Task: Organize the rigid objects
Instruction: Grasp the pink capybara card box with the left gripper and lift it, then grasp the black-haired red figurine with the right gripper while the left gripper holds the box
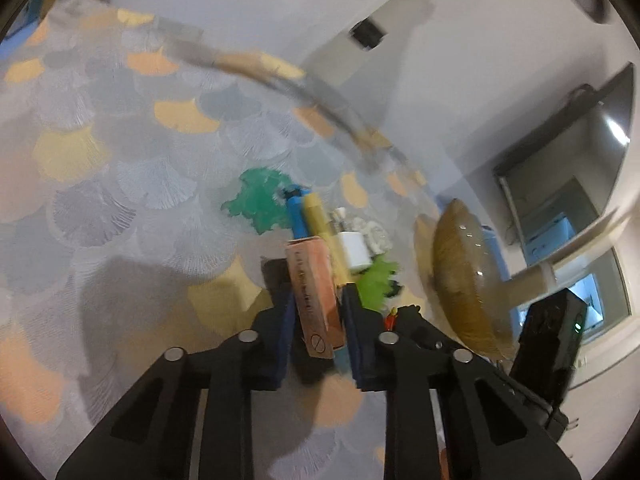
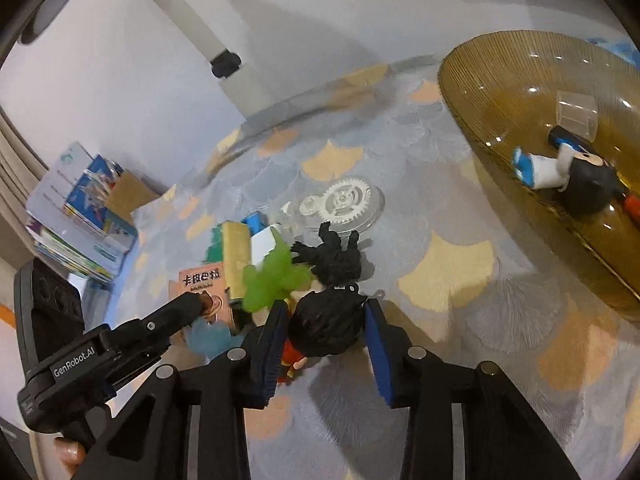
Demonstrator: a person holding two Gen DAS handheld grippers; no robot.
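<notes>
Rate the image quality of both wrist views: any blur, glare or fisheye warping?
Left wrist view: motion-smeared, the table edge streaked, the pink box in the left gripper soft. Right wrist view: sharper, with glare spots on the amber plate; shadows fall beneath the right gripper. Both warp straight lines near the rim.

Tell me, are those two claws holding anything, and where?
The left gripper pinches a slim orange cardboard box by its long sides. The right gripper brackets a black-haired toy figure's head, pads apart.
</notes>
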